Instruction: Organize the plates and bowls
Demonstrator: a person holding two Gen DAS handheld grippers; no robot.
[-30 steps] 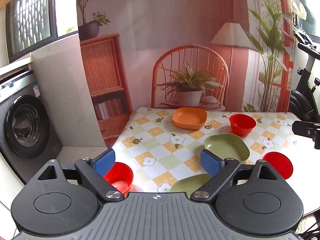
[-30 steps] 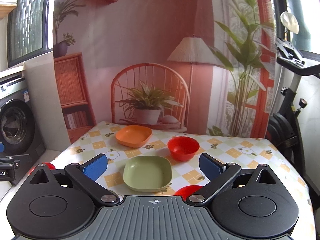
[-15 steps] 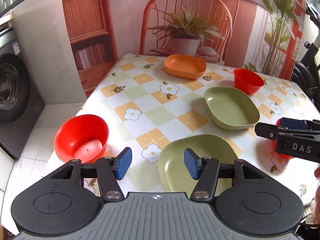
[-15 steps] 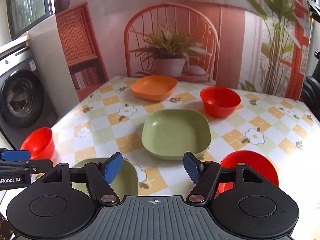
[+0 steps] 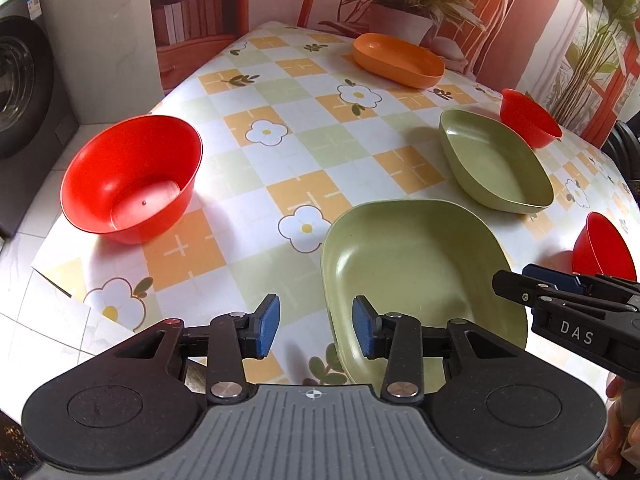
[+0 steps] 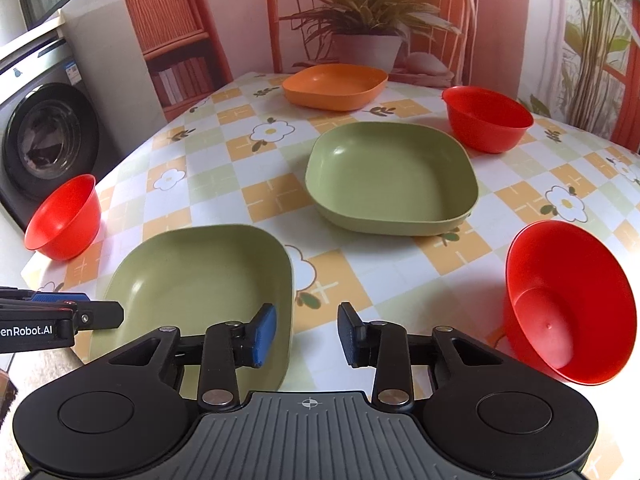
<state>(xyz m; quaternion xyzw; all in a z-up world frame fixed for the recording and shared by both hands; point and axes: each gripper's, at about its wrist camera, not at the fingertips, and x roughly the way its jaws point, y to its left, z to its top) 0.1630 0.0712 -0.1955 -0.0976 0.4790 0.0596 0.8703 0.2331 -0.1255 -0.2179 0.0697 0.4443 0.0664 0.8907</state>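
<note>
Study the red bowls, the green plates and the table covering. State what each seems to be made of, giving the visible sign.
Red bowls: probably moulded plastic, smooth and semi-glossy; a small moulding nub shows in the base. Green plates: likely plastic or a fibre composite, matt with soft highlights and thick rounded rims. Table covering: seemingly a printed vinyl or oilcloth sheet, since it shines faintly and lies flat.

Near green plate (image 5: pixel 420 276) front edge hidden behind left gripper (image 5: pixel 316 326).
</note>
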